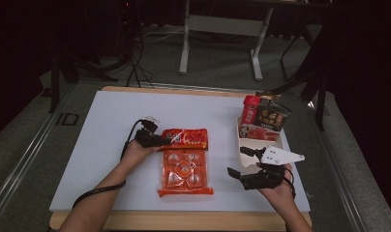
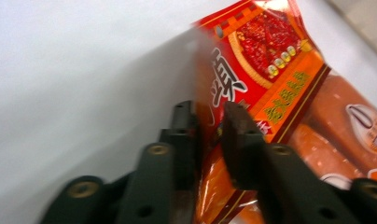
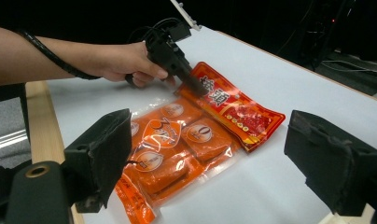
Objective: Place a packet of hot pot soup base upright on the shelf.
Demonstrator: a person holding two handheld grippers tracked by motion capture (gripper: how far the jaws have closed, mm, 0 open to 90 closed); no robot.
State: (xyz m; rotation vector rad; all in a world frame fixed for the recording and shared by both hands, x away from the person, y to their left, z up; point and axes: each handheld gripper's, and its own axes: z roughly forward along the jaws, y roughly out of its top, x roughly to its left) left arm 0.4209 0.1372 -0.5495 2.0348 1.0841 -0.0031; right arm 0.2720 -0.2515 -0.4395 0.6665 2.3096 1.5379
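high view: a white tabletop [image 1: 111, 125] with a person's forearms coming in from the near edge. an orange packet [image 1: 185, 164] lies flat near the middle, its red header at the far end and clear pouches of orange blocks nearer. the left gripper [image 1: 167, 140] reaches in from the left, and its fingers close on the left corner of the red header. the right gripper [image 1: 241, 162] hovers to the right, well apart from the packet, its fingers spread wide with nothing between them. a grey plate sits on top of it. just beyond it, at the far right, a white tray [image 1: 276, 144] holds several red and dark snack packs [image 1: 263, 116].

left gripper view: two black fingers [image 2: 240, 140] stand close together with the packet's [image 2: 270, 79] red edge between them. the film is pinched and lifted a little off the white tabletop [image 2: 74, 70].

right gripper view: two black fingers [image 3: 107, 149] stand far apart at the sides, holding nothing. between them lies the packet [image 3: 196, 135] on the tabletop [image 3: 280, 88]. at its far end the left gripper [image 3: 196, 87], held in a hand [image 3: 126, 63], grips the red header.
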